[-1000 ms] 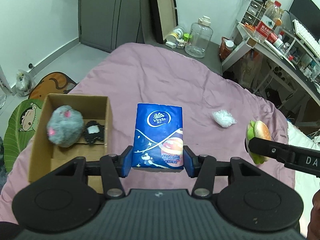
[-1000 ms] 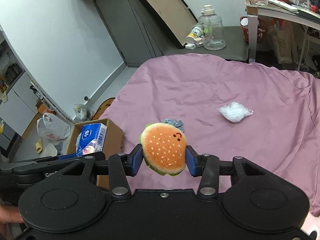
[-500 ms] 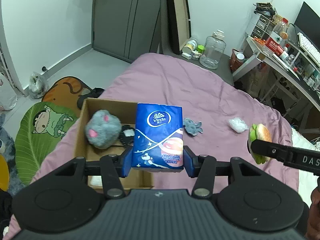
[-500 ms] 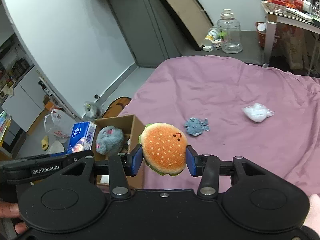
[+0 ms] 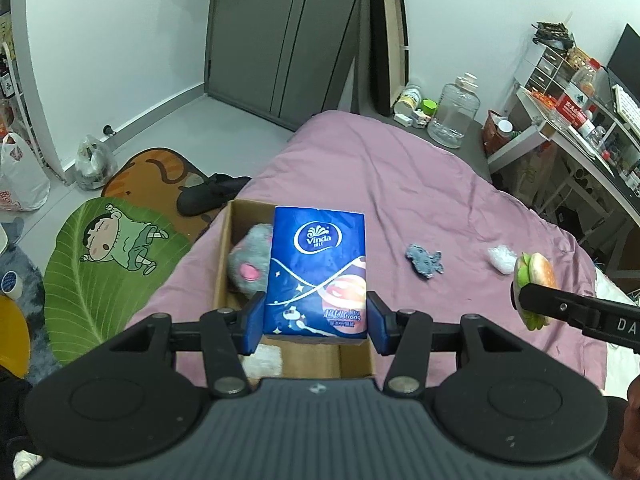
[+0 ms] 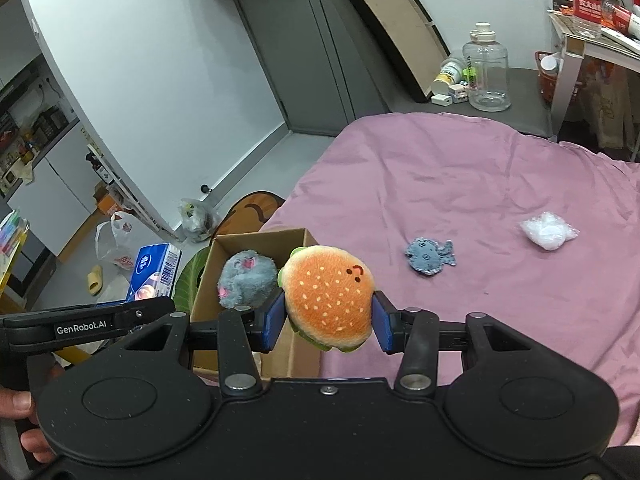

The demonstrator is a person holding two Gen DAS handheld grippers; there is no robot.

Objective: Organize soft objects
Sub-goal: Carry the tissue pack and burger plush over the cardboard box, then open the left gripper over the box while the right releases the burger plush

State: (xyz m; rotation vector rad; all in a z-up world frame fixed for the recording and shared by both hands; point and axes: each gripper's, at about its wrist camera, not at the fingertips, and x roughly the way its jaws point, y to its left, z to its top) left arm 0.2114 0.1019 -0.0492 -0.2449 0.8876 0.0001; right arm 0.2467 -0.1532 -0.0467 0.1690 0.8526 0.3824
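Left hand-held gripper [image 5: 316, 322]: I squeeze the tissue pack [image 5: 318, 272]
Right hand-held gripper [image 6: 328, 322]: I squeeze the burger toy [image 6: 330, 298]
Risk: they may miss the box [image 5: 224, 264], mostly hidden

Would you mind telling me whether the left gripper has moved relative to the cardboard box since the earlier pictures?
Yes. The left gripper, shut on the tissue pack, has shifted left: the cardboard box, formerly off to its left, now lies directly beneath the pack.
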